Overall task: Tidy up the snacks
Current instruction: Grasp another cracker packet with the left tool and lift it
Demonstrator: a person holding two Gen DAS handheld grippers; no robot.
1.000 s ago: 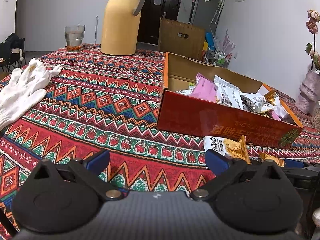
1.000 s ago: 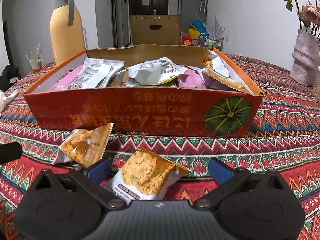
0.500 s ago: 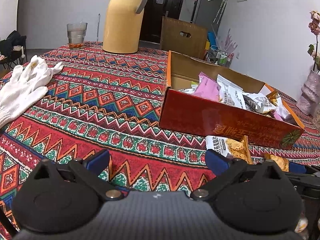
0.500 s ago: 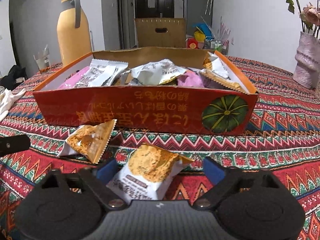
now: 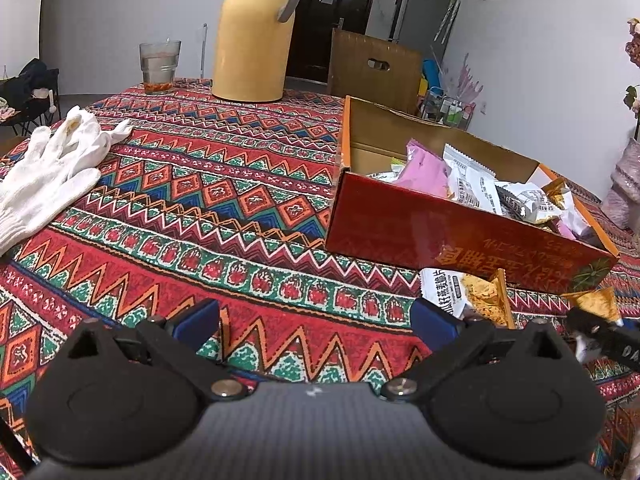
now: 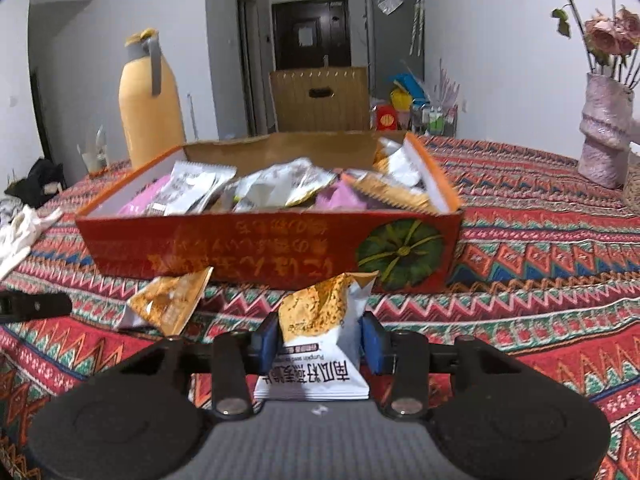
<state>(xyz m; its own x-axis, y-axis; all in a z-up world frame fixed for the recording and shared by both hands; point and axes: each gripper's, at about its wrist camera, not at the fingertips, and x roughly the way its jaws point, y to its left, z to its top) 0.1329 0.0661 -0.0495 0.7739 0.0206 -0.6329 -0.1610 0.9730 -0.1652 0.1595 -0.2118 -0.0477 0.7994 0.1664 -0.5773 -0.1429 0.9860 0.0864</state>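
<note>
The left tool (image 5: pixel 314 320) hangs low over the patterned desk (image 5: pixel 208 200), its blue pads spread wide with only cloth between them. At the far left of its view lie white work gloves (image 5: pixel 48 176); behind them stand a glass (image 5: pixel 159 66) and a tall yellow flask (image 5: pixel 252 36). To the right sits the red snack box (image 5: pixel 440 232), open-topped and heaped with pink, white and gold packets. A loose snack packet (image 5: pixel 468 292) lies on the desk just in front of the box's near wall.

The right tool (image 6: pixel 320 336) is closing on a white-and-gold pumpkin-seed snack packet (image 6: pixel 320 320), its blue pads pressed to both sides of the crumpled pouch, which stands up between them just short of the box's front. To its left the other loose packet lies flat on the cloth. At the far right, a pale vase (image 6: pixel 606 136) of dried roses stands on the desk.
</note>
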